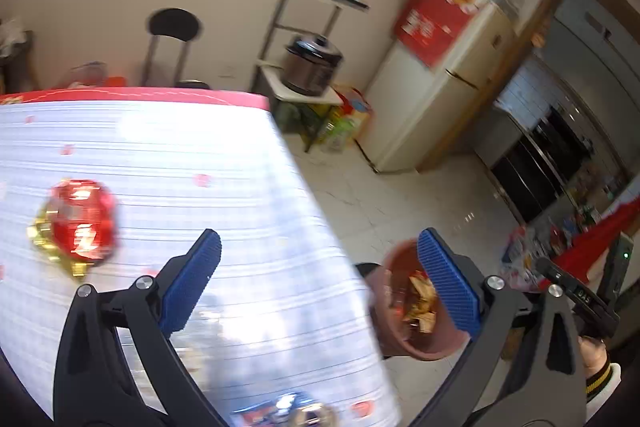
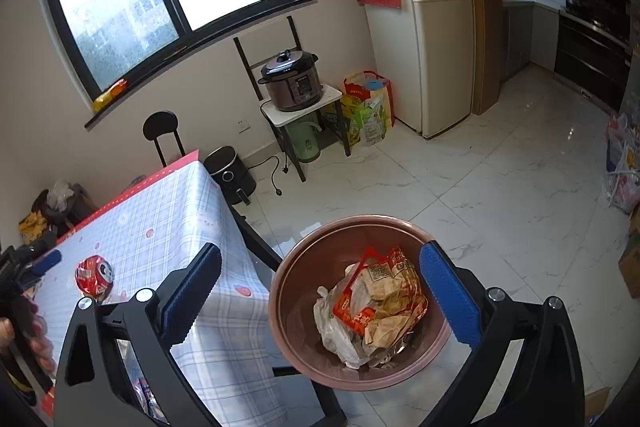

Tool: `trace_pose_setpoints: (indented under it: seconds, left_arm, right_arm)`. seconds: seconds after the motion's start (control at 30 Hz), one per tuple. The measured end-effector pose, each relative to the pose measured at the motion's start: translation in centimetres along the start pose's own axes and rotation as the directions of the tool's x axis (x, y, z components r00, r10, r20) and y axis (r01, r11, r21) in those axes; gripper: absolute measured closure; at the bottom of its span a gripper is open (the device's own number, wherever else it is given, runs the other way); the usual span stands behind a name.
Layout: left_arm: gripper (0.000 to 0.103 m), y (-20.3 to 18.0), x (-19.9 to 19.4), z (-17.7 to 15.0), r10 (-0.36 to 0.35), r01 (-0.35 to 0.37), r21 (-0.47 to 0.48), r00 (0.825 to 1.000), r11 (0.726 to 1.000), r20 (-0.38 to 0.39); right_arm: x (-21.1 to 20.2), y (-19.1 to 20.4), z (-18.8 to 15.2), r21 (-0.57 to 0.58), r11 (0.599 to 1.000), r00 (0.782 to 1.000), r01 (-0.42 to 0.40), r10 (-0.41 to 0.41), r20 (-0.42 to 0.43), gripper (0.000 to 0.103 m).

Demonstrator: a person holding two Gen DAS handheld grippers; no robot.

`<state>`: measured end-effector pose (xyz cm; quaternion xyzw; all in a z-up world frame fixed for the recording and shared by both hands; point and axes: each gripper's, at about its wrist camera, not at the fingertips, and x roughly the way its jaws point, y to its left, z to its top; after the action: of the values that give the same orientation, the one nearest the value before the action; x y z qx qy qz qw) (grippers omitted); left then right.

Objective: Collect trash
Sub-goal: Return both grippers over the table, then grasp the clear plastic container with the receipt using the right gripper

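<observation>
Both the left gripper [image 1: 320,279] and right gripper [image 2: 320,291] gape wide (nothing held) above the bin [image 2: 296,267]

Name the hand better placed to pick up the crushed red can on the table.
Left. Its open gripper faces the table with the red can just ahead; the right gripper hangs over the bin.

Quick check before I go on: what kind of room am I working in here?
Most likely a home kitchen-dining room: a cream two-door fridge, a dark electric pressure cooker on a small stand, and a table with a checked plastic cloth.
</observation>
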<state>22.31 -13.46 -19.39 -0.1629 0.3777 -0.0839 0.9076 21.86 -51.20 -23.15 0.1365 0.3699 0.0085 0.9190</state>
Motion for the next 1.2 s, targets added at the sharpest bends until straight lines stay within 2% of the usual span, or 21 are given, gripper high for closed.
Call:
trace_pose_setpoints:
  seconds: [0.2, 0.43, 0.6, 0.83, 1.03, 1.2]
  left_arm:
    - [0.006, 8.3, -6.1, -0.4, 0.108, -0.104, -0.072, 0.992, 0.992, 0.067]
    - [0.006, 16.6, -10.6, -2.6, 0.232, -0.225, -0.100, 0.970, 0.969, 0.070]
    - [0.006, 20.5, -12.4, -5.3, 0.265, -0.258, -0.123, 0.963, 0.958, 0.049]
    - [0.006, 26.4, -13.7, -8.6, 0.276, -0.270, -0.192, 0.961, 0.944, 0.004]
    - [0.006, 30.2, -14.2, -10.3, 0.275, -0.276, -0.219, 0.961, 0.936, -0.034]
    - [0.006, 32.3, -14.3, -10.6, 0.272, -0.277, -0.223, 0.961, 0.935, -0.055]
  right_arm:
    - [-0.5, 4.7, -2.0, -0.036, 0.999, 0.999, -0.014, 0.013, -0.030, 0.005]
    - [1.1, 11.7, -5.0, -0.092, 0.993, 0.989, -0.075, 0.062, -0.131, 0.005]
    - [2.2, 16.7, -7.2, -0.126, 0.984, 0.978, -0.125, 0.101, -0.183, 0.005]
    - [4.1, 22.0, -10.3, -0.164, 0.973, 0.965, -0.163, 0.123, -0.231, 0.006]
    - [6.6, 25.9, -13.2, -0.165, 0.969, 0.945, -0.182, 0.126, -0.301, 0.014]
    - [8.6, 29.0, -15.3, -0.165, 0.967, 0.928, -0.195, 0.127, -0.351, 0.031]
